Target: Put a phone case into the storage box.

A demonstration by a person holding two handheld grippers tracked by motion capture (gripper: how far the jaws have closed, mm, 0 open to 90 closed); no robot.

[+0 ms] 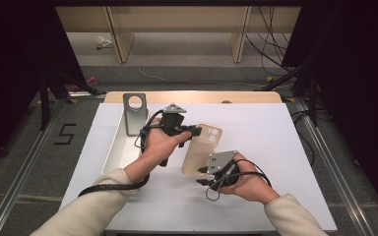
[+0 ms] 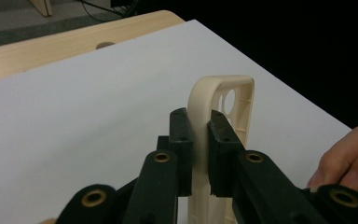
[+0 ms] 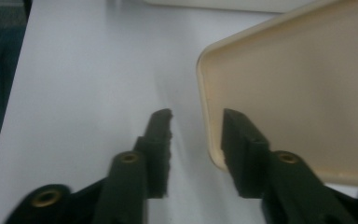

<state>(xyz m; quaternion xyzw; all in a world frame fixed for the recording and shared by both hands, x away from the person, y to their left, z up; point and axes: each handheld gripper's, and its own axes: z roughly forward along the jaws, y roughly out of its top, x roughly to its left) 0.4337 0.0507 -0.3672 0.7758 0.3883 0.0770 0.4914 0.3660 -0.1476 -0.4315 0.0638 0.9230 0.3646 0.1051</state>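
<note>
Left gripper (image 2: 199, 140) fingers pinch one long edge of the cream translucent plastic phone case (image 1: 203, 149), held off the white counter (image 1: 275, 147); right gripper (image 3: 196, 149) fingers stand spread astride its bottom edge, not pressing, so this single-edge grip may let it pivot or slip.

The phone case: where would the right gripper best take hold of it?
Grip the phone case by its near side wall, coming from below that edge. The left gripper already clamps the camera-hole end, and the thin raised rim fits between the right gripper's open jaws.
</note>
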